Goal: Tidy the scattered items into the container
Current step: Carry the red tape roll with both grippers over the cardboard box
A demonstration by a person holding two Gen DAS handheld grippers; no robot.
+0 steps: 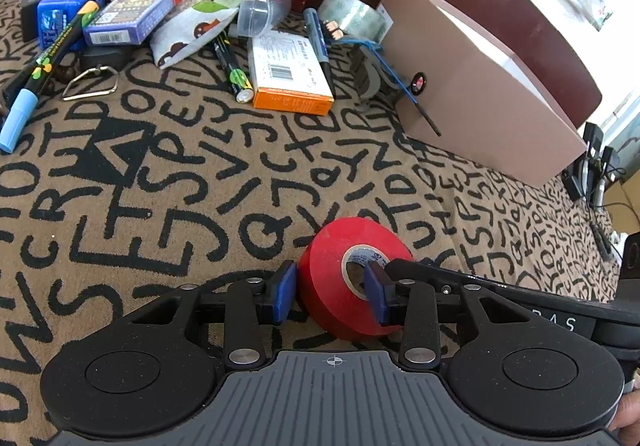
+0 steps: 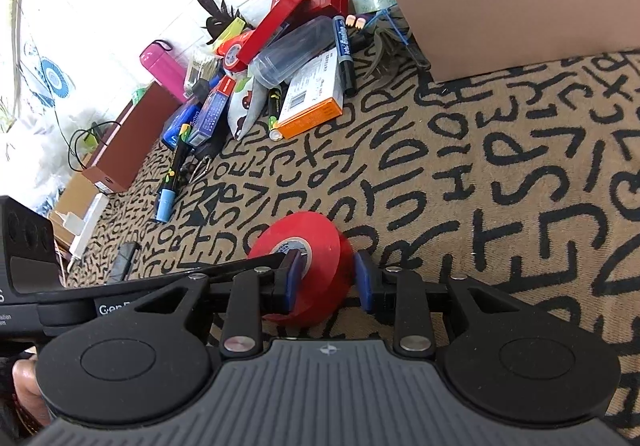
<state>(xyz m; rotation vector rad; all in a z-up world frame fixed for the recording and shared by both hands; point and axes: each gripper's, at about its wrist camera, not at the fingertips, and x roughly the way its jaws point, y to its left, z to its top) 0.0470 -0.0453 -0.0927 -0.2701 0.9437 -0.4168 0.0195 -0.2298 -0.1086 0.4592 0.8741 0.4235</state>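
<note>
Here both grippers tip down at the red tape [image 1: 336, 286] low in the frame, the left gripper [image 1: 331, 296] open around it and the right gripper [image 2: 326, 280] pinching it.

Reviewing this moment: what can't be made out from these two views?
- Inside of the cardboard box: both wrist views show only its outer walls.
- Whether the left claw or the right claw actually presses on the red tape roll: the pads cover the contact, and the roll is blurred in the right wrist view.
- Print on the orange box: too small in both views.
</note>
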